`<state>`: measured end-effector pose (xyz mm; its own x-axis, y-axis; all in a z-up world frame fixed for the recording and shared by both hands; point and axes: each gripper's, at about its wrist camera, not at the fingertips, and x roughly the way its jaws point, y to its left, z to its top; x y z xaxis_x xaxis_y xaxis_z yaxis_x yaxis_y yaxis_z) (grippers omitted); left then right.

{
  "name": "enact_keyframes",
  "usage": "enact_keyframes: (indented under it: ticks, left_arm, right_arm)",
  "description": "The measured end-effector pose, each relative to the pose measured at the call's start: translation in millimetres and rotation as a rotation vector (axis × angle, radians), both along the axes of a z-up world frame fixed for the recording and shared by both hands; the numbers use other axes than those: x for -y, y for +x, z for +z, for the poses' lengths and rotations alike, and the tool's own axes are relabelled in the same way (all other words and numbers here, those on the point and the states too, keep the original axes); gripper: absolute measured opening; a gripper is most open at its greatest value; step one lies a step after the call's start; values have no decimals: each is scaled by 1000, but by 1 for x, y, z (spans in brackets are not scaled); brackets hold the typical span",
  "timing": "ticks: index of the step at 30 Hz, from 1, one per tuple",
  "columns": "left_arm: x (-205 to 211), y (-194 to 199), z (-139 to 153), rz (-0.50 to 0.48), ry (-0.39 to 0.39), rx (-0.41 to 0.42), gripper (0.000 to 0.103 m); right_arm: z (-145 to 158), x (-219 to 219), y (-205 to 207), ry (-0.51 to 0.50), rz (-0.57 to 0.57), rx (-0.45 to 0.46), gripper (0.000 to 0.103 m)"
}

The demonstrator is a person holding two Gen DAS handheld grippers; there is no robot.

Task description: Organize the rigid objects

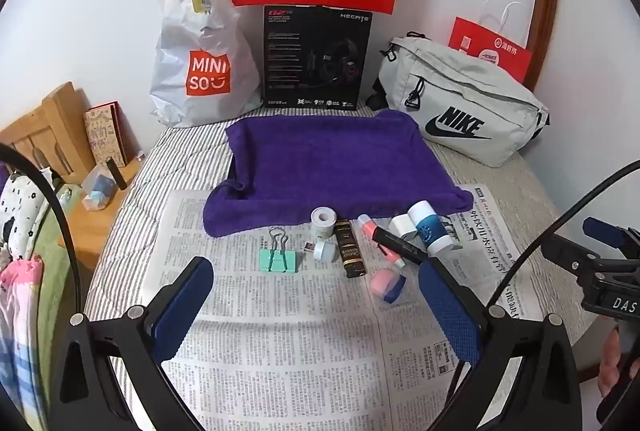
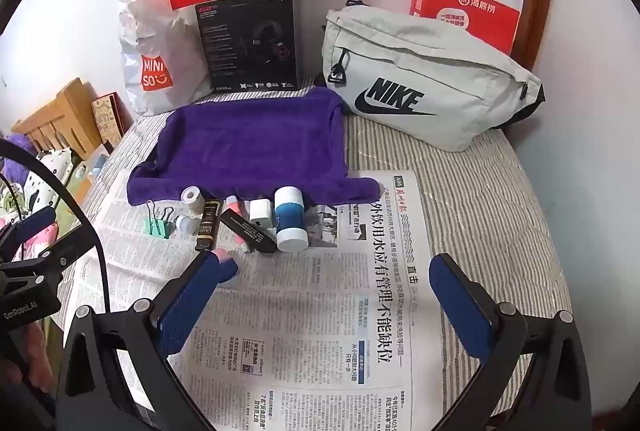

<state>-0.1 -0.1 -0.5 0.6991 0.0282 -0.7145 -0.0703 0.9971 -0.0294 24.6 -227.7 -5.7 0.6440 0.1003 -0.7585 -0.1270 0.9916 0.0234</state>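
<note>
Both grippers hang above a newspaper [image 1: 288,343] spread on a striped bed [image 2: 480,191], pointing down at a slant. The left gripper [image 1: 316,295] has its jaws spread wide with nothing between them; the right gripper [image 2: 332,295] is likewise released and empty.

The small rigid things sit in a cluster on the newspaper's far part, along the near edge of a purple towel [image 1: 332,159]: a mint binder clip [image 1: 278,255], a white tape roll [image 1: 323,222], a small white cap [image 1: 323,251], a dark brown bar [image 1: 350,249], a black stick [image 1: 400,245] lying across a pink tube [image 1: 370,227], a white-and-blue bottle [image 1: 430,231] and, nearest, a pink eraser [image 1: 386,281].

Toward the bed's far edge stand a white shopping bag [image 1: 200,63], a black box [image 1: 316,59] and a grey waist bag [image 1: 460,103].
</note>
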Motion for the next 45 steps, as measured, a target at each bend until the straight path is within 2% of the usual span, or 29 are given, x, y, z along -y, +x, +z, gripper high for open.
enact_keyframes:
  ticks: [3,4,22,45]
  left_arm:
    - [-6,1,-1,-1,-19,-4,103]
    - [1,-1,-2,1,17,-10,103]
    - [-7,-5,-3,15,8,-29,103]
    - [-10,-12,6,20,7,-10,103]
  right_arm:
    - [0,-1,0,-5,2,-11,103]
    - [0,-1,-1,-6,2,-12,103]
    - [6,-4,-7,-1,11,-9,103]
    - [5,-9,-12,-13,20,-8,103]
